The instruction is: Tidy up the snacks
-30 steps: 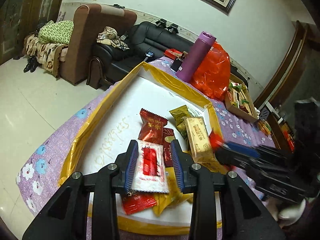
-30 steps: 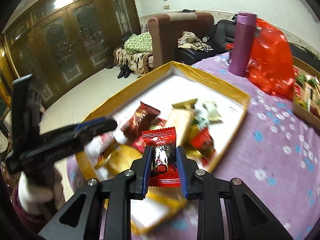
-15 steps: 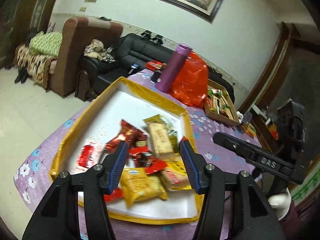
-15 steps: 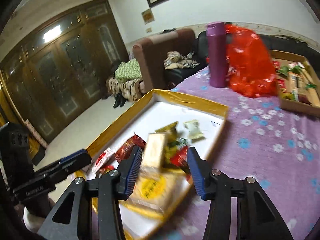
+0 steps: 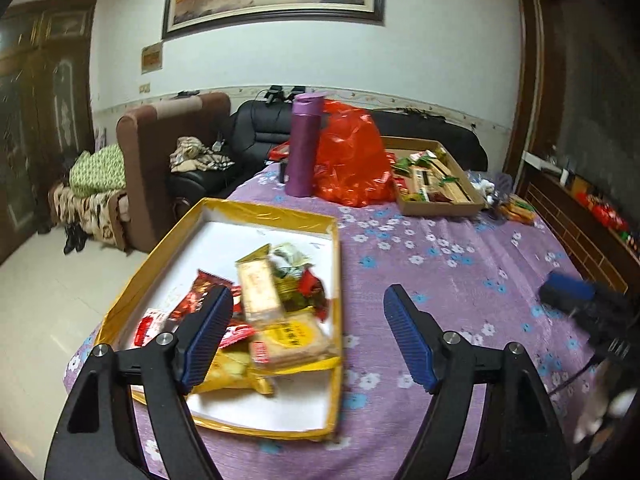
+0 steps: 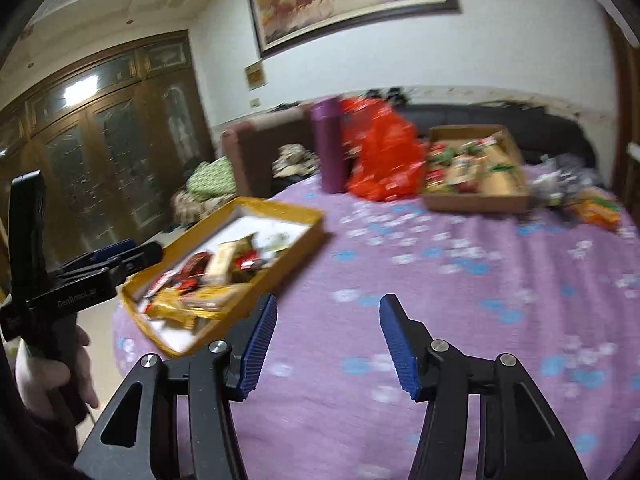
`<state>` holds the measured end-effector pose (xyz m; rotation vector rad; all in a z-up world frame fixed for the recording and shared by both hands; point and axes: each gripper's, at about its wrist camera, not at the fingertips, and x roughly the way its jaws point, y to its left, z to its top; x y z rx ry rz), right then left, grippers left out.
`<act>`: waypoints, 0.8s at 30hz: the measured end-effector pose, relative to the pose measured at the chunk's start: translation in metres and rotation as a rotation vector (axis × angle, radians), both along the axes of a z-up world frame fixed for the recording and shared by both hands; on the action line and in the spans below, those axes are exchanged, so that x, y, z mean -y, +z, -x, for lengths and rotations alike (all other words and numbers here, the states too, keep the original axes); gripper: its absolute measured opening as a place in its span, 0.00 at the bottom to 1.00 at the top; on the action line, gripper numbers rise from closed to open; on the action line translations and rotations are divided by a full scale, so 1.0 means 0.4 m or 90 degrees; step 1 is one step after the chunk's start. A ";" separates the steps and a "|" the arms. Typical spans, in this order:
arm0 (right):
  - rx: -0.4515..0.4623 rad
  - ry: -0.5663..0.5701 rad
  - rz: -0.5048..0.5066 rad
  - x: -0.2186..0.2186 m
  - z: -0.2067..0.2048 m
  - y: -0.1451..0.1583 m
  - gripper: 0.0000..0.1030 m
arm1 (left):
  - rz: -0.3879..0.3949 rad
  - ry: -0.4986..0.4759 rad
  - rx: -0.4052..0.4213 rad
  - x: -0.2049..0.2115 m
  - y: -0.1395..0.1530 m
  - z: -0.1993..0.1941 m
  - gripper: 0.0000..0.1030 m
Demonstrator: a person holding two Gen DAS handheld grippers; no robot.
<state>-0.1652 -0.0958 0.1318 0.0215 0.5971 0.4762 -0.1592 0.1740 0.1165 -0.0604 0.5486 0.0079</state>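
Left wrist view: left gripper [image 5: 308, 336] jaws opening, nothing between them. Right gripper [image 6: 328, 344] likewise opening, empty, over the purple floral cloth [image 6: 460, 320]. Snacks [image 5: 276, 312] lie in the yellow tray [image 5: 276, 210]. Beyond stand a purple bottle [image 5: 304, 146], red bag [image 5: 352, 160] and cardboard box [image 5: 444, 206].

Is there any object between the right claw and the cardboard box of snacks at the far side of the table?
Nothing visible: only bare purple tablecloth lies between the right claw, empty with jaws opening, and the cardboard box. The red bag stands left of it.
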 end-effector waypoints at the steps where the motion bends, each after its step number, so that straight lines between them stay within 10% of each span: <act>1: 0.012 -0.016 0.004 0.044 0.007 0.019 0.54 | -0.010 -0.005 0.004 0.018 0.008 0.004 0.76; 12: 0.147 -0.198 0.155 0.471 0.081 0.372 0.59 | -0.055 -0.033 0.038 0.167 0.061 0.021 0.81; 15: 0.156 -0.220 0.240 0.500 0.087 0.420 0.77 | -0.065 -0.032 0.023 0.187 0.052 0.012 0.81; 24: 0.051 -0.048 0.286 0.239 0.059 0.081 0.75 | -0.086 -0.004 -0.029 0.183 0.003 0.001 0.81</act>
